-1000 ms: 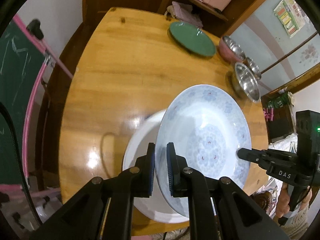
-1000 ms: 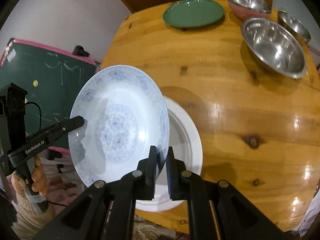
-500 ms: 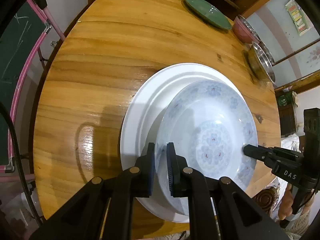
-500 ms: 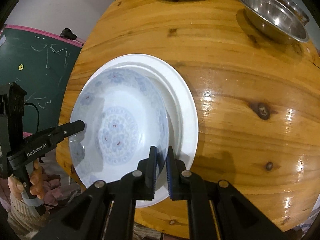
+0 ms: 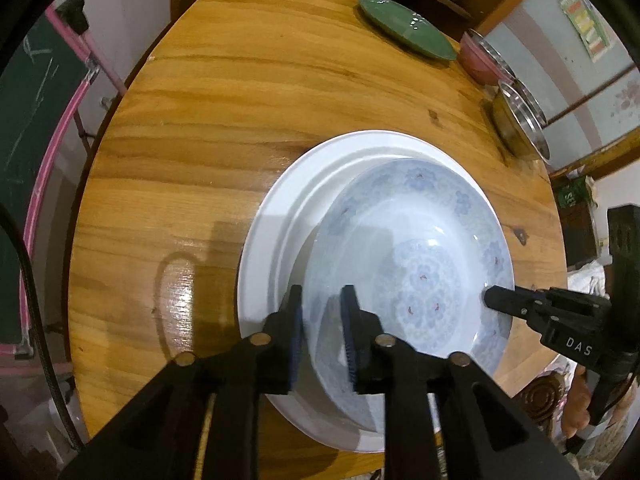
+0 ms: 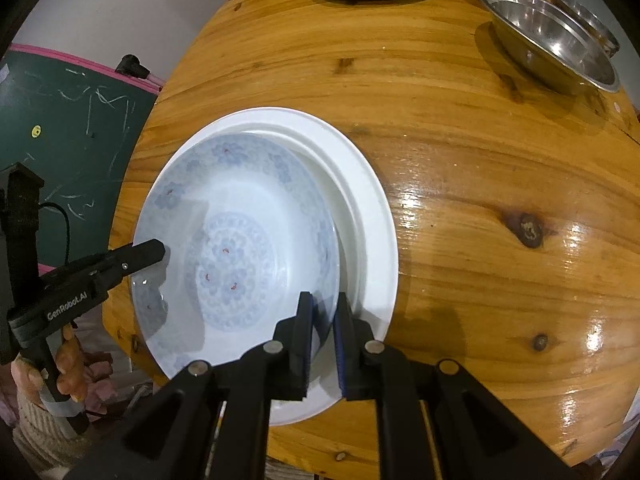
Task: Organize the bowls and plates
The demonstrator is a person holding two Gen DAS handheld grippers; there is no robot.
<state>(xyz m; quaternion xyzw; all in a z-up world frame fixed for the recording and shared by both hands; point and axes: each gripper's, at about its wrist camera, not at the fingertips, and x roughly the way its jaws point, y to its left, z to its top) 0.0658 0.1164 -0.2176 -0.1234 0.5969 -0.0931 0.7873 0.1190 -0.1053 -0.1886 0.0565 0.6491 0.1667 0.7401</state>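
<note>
The patterned plate point(image 5: 408, 264) lies on the white plate point(image 5: 276, 224), off-centre. The left hand-held gripper point(image 5: 322, 330) has just been opening, rim between its jaws; the right hand-held gripper point(image 6: 324, 326) grips the opposite rim.

Blue-patterned plate point(image 5: 420, 248) now down on white plate point(image 5: 280, 216), left gripper point(image 5: 322, 316) jaws freshly parted off its rim

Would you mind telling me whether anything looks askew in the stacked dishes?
The blue-patterned white dish sits off-centre in the plain white plate, crowding its near-left rim and leaving a bare crescent far-right. Nothing looks chipped or spilled.
</note>
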